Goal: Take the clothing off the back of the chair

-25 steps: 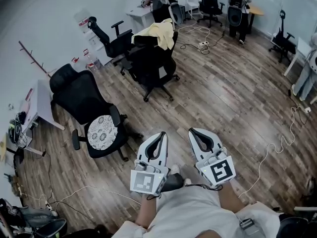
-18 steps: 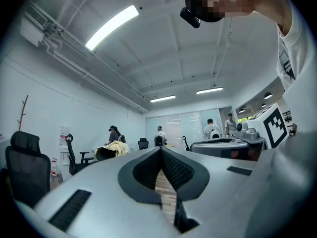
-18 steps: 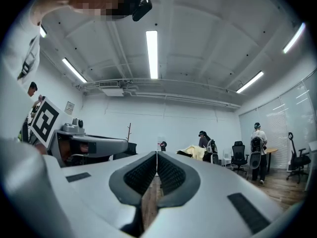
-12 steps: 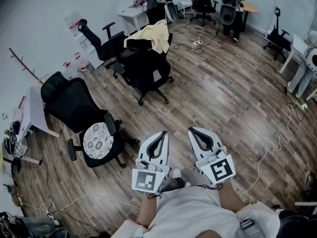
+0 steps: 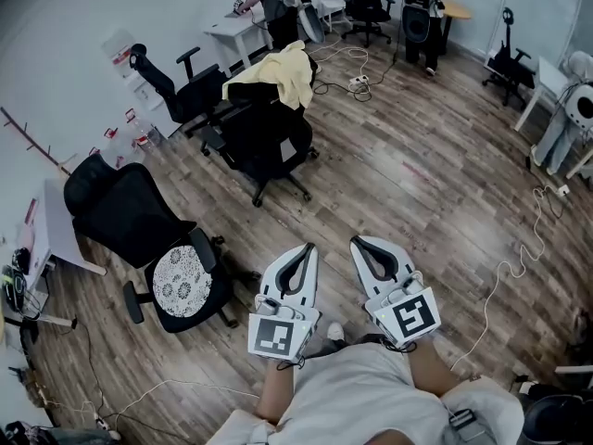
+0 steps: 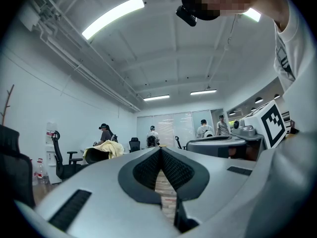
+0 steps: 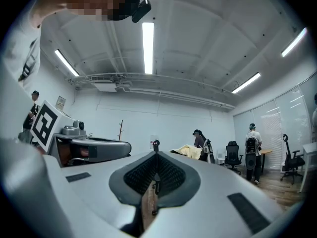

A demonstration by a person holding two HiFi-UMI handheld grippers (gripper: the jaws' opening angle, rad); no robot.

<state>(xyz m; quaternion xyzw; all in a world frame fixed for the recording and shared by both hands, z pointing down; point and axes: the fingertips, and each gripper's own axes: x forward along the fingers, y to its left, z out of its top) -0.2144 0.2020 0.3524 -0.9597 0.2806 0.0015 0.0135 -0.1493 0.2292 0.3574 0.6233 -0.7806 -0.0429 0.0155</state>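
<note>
- Left of the draped chair (image 5: 269, 142) and nearer me: a black office chair (image 5: 125, 207) with a round lace-patterned cushion (image 5: 182, 285) on its seat, well apart from the draped one.
- Up-left of the draped chair, near it and by the white wall: a second black chair (image 5: 171, 82), seat bare.
- Behind the draped chair: a white desk (image 5: 230, 28) with a person standing at it.
- Draped chair itself: black, on castors, on the wood floor. The pale yellow clothing (image 5: 273, 72) hangs over the top of its backrest. Neither gripper touches it.
- Well apart from the draped chair, on my side of it: my left gripper (image 5: 301, 253). In the left gripper view its fingers are pressed together with nothing between them. The clothing shows small and distant, left of the tips.
- Just beside it, further right of the draped chair: my right gripper (image 5: 364, 247). In the right gripper view its fingers are likewise closed tight and empty. The clothing shows small, just right of the tips.
- Far right of the draped chair: a white cable (image 5: 505, 276) snaking over the floor.
</note>
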